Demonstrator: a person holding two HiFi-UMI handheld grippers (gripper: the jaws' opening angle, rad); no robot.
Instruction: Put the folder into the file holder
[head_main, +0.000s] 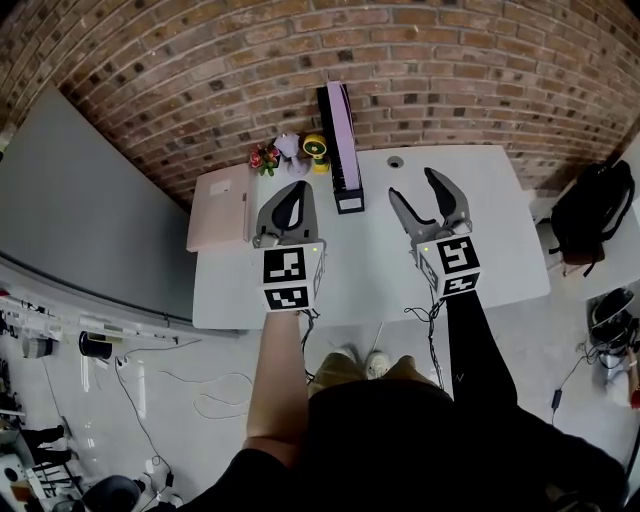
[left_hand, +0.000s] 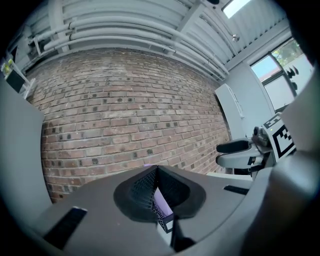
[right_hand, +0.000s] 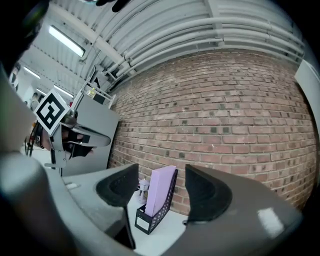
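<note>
We hold the left gripper (head_main: 298, 187) over the white table (head_main: 500, 230) with its two jaws pressed together. In the left gripper view (left_hand: 156, 169) the ribbed pads meet in a single seam and nothing sits between them. The right gripper (head_main: 413, 183) is held beside it with its jaws set wide apart and empty, touching nothing. In the right gripper view (right_hand: 160, 172) the gap between its jaws frames the black mesh file holder (right_hand: 150, 220), which stands well beyond the tips. That file holder (head_main: 347, 197) stands at the far edge of the table against the brick wall (head_main: 450, 60), and the lilac folder (head_main: 343, 125) stands upright inside it. From the right gripper the folder (right_hand: 160, 191) rises above the holder's rim. From the left gripper only a sliver of the folder (left_hand: 160, 202) and one corner of the holder (left_hand: 168, 223) show below the closed jaws, the rest being covered by the gripper's own body. At the far left of the table lies a flat pink item (head_main: 220, 207), and we cannot tell what it is. The small ornaments beside the flowers (head_main: 263, 157) are too small to make out. A dark backpack (head_main: 592, 215) sits on the floor to the right.
</note>
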